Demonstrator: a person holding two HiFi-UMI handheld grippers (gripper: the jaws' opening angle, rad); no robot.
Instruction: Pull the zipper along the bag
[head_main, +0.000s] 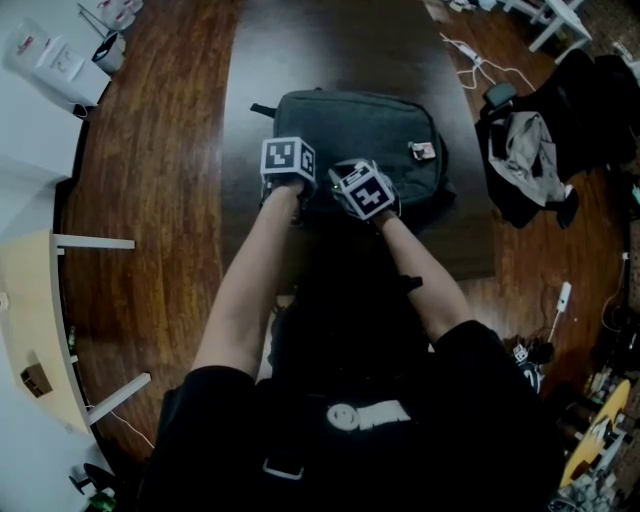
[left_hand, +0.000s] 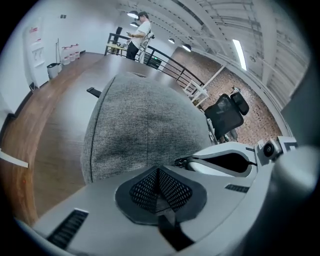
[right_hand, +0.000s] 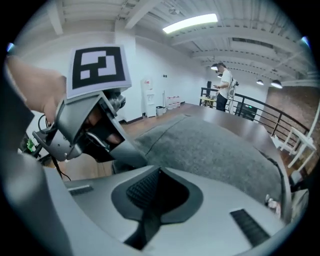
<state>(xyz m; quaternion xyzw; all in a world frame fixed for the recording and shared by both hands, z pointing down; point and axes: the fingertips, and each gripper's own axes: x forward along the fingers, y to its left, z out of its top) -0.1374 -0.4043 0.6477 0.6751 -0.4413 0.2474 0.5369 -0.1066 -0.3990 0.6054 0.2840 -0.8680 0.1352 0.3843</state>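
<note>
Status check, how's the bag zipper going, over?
Both shut: left gripper, right gripper, at grey bag's near edge. No zipper pull visible. Nothing blocking.

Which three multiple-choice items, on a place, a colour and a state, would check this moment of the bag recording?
1. Where does the bag lie?
A. on the dark table
B. on the wooden floor
C. on an office chair

2. What colour is the bag?
A. red
B. grey
C. yellow

3. In what state are the jaws of the right tool?
A. wide apart
B. together
C. round a bottle

Answers:
1 A, the head view shows it on the dark tabletop.
2 B, its fabric is grey in every view.
3 B, the right gripper view shows the pads meeting.
</note>
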